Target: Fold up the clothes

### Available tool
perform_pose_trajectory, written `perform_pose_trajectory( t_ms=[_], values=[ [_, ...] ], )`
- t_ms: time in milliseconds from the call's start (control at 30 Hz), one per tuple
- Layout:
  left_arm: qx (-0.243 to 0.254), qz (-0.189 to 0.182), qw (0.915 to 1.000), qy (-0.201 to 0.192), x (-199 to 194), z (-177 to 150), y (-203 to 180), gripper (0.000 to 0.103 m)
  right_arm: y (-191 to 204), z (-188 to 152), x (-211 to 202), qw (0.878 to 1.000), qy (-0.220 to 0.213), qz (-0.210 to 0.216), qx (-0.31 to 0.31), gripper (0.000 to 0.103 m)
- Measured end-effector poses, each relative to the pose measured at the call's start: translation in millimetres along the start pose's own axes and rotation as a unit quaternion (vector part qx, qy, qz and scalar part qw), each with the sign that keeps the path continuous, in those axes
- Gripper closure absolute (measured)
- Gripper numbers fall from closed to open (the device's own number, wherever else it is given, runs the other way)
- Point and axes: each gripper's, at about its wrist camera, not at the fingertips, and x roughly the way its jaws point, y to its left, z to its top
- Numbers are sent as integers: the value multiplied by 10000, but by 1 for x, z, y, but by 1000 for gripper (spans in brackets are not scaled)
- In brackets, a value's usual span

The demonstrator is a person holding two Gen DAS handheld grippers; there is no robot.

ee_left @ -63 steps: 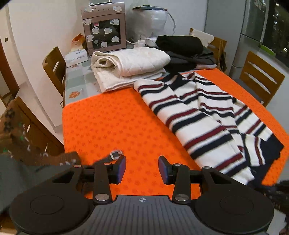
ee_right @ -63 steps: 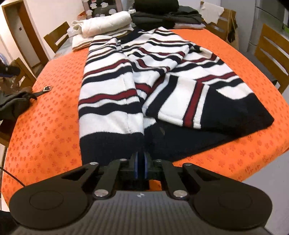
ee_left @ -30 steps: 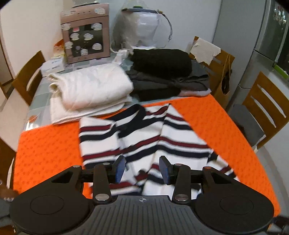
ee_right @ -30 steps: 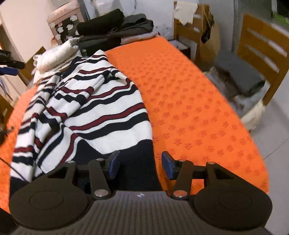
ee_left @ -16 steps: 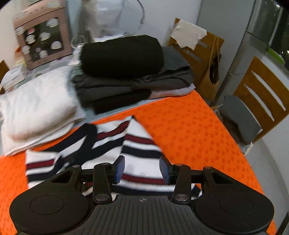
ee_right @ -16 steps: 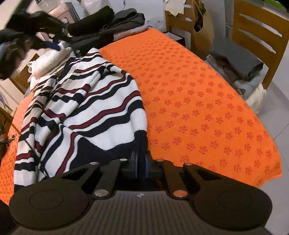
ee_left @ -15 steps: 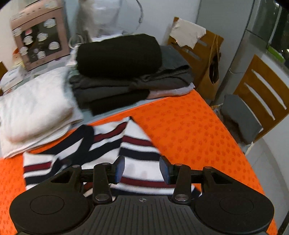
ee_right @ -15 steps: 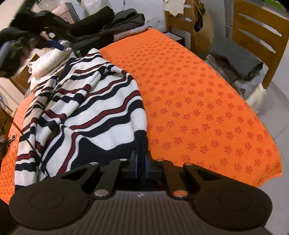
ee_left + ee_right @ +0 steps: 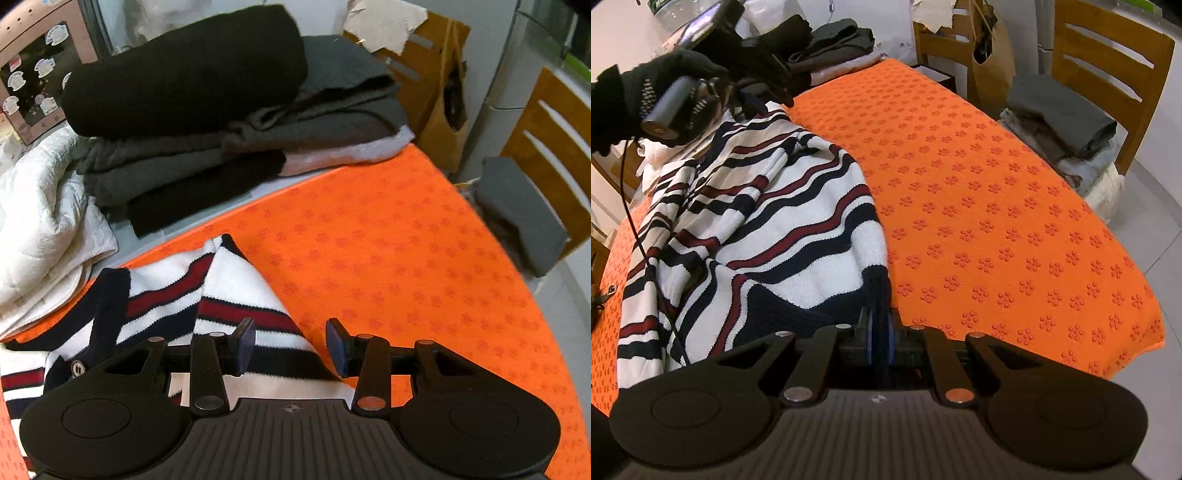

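A white sweater with navy and dark red stripes (image 9: 768,221) lies spread on the orange mat (image 9: 979,206). My right gripper (image 9: 880,325) is shut on the navy hem at the sweater's near right corner. In the left wrist view the sweater's far end (image 9: 229,291) lies just under my left gripper (image 9: 291,347). It hovers open over the right edge of the fabric, with its pads clear of the cloth. A gloved hand (image 9: 646,92) holding that gripper shows at the top left of the right wrist view.
A stack of folded black and grey clothes (image 9: 207,92) and a white quilted blanket (image 9: 40,206) sit beyond the mat. Wooden chairs (image 9: 546,147) stand on the right, one holding folded clothes (image 9: 1063,110). A pink box (image 9: 33,74) is at the back left.
My left gripper has swung right and down to the sweater's far corner, still open. The right gripper went from open to shut on the navy hem and has stayed in place.
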Motion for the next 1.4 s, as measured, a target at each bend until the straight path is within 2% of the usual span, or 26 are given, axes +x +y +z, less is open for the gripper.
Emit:
perform_pose_trajectory(
  t_ms=[200,267,333,600,800,1000,1167,1400],
  values=[
    [312,317,9989,170,22,-1,-5,59,1,0,1,10000,5,-5,8,94],
    [384,419,9983,163,25,-3,-4,74,2,0,-1,10000,-20,-13,20,94],
    [447,447,9980,79,21,-4,-3,93,3,0,-4,9999,-80,8,61,95],
    [237,-38,9996,-116,-23,3,29,94,25,2,-33,9992,-311,242,-80,95],
    [-73,-508,9985,-194,-62,-4,85,94,59,-4,-55,9967,-364,448,-565,95],
    [14,-792,9961,-378,-90,-25,140,94,106,-22,-68,9919,-296,661,-1041,95],
    [-48,-924,9947,-453,-77,-54,179,94,150,-51,-55,9873,-65,645,-1453,95],
    [-461,-1126,9911,-538,-42,-94,218,92,181,-91,-15,9827,170,-14,-1845,95]
  ],
)
